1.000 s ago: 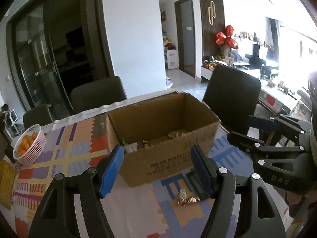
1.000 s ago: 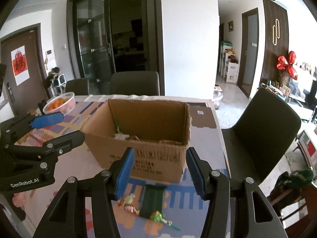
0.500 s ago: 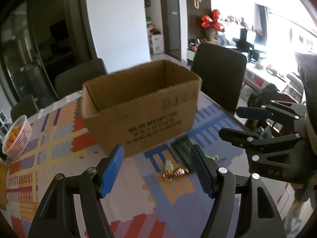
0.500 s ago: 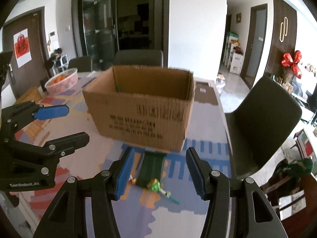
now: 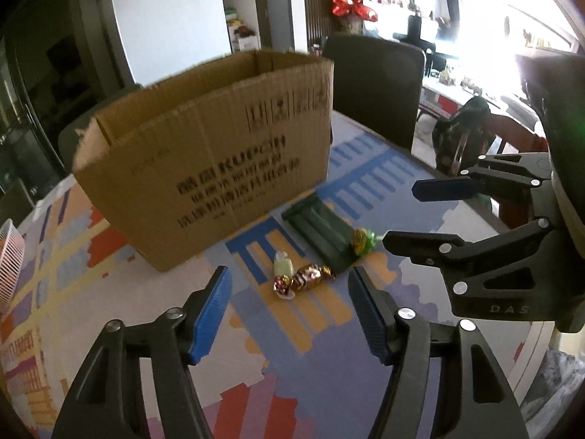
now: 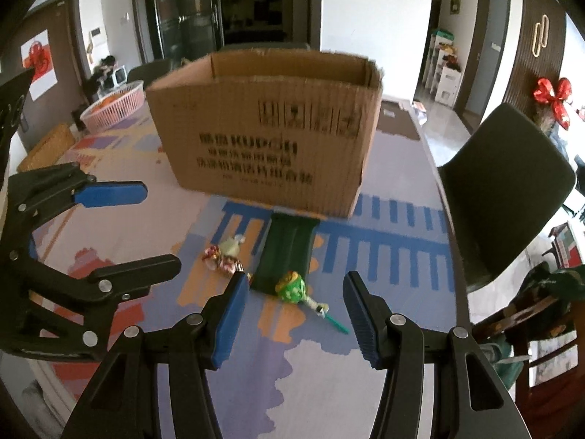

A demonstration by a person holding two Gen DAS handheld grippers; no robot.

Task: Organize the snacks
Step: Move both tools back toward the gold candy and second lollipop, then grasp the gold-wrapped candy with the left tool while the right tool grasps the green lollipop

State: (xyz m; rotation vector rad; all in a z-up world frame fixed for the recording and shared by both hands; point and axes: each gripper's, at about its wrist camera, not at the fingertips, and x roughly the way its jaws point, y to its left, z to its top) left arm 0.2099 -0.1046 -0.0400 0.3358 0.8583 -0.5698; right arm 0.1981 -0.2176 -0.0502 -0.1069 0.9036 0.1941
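An open cardboard box stands on the patterned tablecloth. In front of it lie a dark green packet, a green lollipop, a shiny wrapped candy and a pale green candy. My left gripper hovers just short of the candies, its jaws closing with nothing between them. My right gripper is open above the lollipop, nothing between its pads. Each gripper shows from the side in the other's view.
A pink basket of oranges sits at the far left of the table. Dark chairs stand at the table's right side and behind the box. The table edge runs close on the right.
Both grippers have come down toward the table, so the box looms larger and its inside is hidden. The snacks now lie just ahead of the fingertips. The left jaws stand slightly narrower.
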